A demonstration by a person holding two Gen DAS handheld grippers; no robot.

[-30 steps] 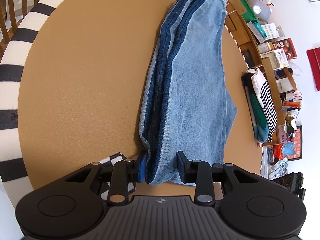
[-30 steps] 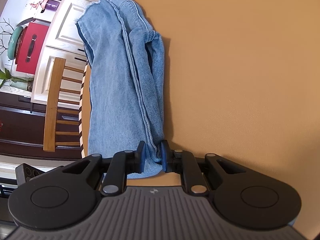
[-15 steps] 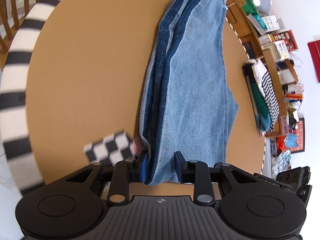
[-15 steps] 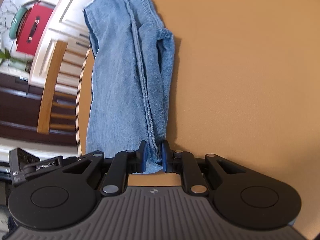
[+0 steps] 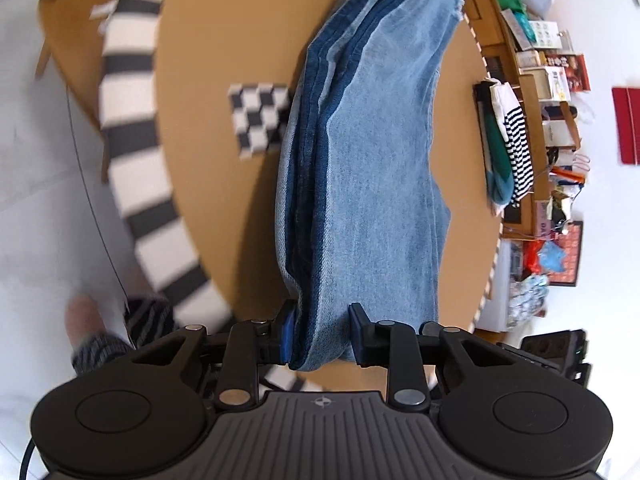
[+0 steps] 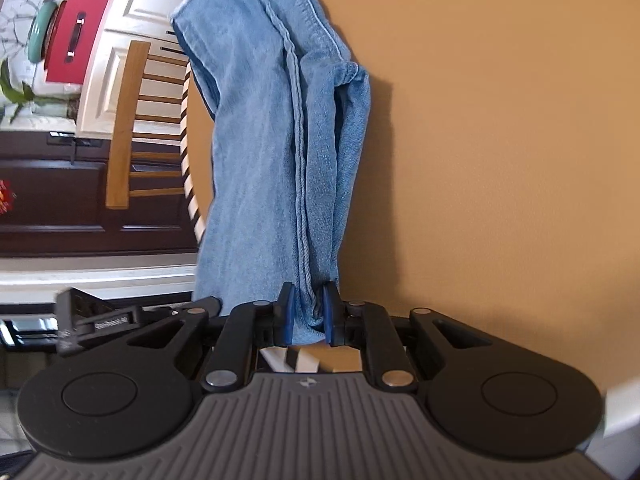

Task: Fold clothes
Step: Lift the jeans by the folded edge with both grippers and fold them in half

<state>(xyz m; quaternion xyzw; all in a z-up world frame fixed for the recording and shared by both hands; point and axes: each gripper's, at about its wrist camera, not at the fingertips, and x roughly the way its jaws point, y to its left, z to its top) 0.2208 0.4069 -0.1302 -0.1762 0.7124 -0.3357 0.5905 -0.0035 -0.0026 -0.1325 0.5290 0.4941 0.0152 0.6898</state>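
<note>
Left gripper [image 5: 322,330] is clamped on a thick bunched edge of the jeans [image 5: 368,168], blue pads pressed on both sides of the denim. Right gripper [image 6: 307,312] is closed tight on a thinner seam edge of the same jeans [image 6: 276,152], pads nearly meeting through the cloth. Both hold the near end.

The jeans lie lengthwise on the round tan table [image 5: 224,92], already doubled leg over leg (layered dark and light edges show in the left view). The far end reaches the table's far rim, frayed hem there in the left view; whether it overhangs, cannot tell. A checkered marker [image 5: 260,120] sits just beside the denim, partly tucked under its edge. Striped table border [image 5: 132,128] is blurred, and a wooden chair [image 6: 124,128] stands beyond the table.

Step in hand, as judged: carrying the near end up and over to fold the jeans across their length. To do it well, both grippers should travel level with each other so the held edge stays straight, keep light tension between the two so the middle does not sag, and lay the near end squarely onto the far end before letting go.

Long axis runs straight away from both cameras, near end in the grippers, far end pointing at the opposite table rim.
</note>
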